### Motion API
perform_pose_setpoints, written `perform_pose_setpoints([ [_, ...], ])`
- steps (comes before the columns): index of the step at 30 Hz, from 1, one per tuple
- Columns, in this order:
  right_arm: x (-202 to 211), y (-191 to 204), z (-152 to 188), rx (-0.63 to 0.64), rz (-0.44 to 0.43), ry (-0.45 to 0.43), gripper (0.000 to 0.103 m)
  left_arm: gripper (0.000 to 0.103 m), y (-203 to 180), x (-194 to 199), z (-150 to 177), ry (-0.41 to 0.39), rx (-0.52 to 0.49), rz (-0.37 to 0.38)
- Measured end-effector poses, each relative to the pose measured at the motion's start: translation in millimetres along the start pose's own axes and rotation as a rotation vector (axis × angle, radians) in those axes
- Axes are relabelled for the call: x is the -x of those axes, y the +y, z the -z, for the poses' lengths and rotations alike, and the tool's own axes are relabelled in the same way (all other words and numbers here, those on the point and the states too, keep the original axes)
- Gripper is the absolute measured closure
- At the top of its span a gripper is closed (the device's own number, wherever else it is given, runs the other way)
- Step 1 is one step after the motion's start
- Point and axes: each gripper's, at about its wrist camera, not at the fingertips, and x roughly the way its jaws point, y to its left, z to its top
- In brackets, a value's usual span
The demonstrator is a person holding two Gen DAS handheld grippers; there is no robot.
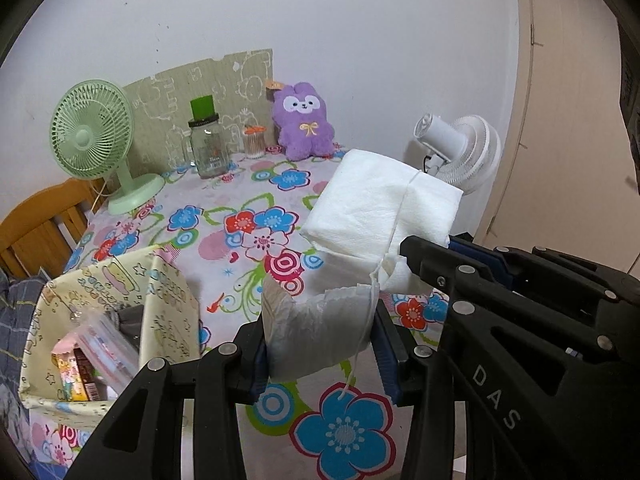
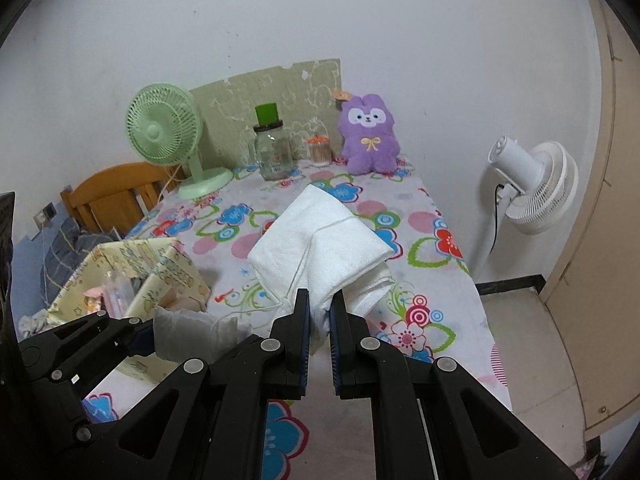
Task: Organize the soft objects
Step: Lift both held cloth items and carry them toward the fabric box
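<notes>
Black and blue-padded, the left hand-held gripper (image 1: 322, 354) at the bottom of the frame is clamped on the greyish, crinkled end of a white non-woven drawstring pouch (image 1: 384, 208). At centre right, the right hand-held gripper (image 2: 320, 314) pinches the pouch's gathered lower corner, jaws nearly closed, so the soft bundle hangs between both above the flower-printed worktop (image 1: 224, 184). A pale yellow cartoon-print fabric bin (image 1: 168, 292) with packets inside sits at lower left. My judgement: the pouch is in mid-carry, and the next move calls for swinging it left over the bin before letting go. A purple plush rabbit (image 1: 303, 120) waits at upper centre.
</notes>
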Motion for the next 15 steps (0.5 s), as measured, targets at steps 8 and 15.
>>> perform_pose_setpoints([
  [8, 20, 15, -10, 0.014, -0.014, -0.025, 0.092, 0.058, 9, 25, -5, -0.039, 0.001, -0.007],
  [15, 30, 32, -17, 0.037, -0.006, -0.045, 0.092, 0.057, 21, 37, -8, -0.057, 0.002, -0.003],
])
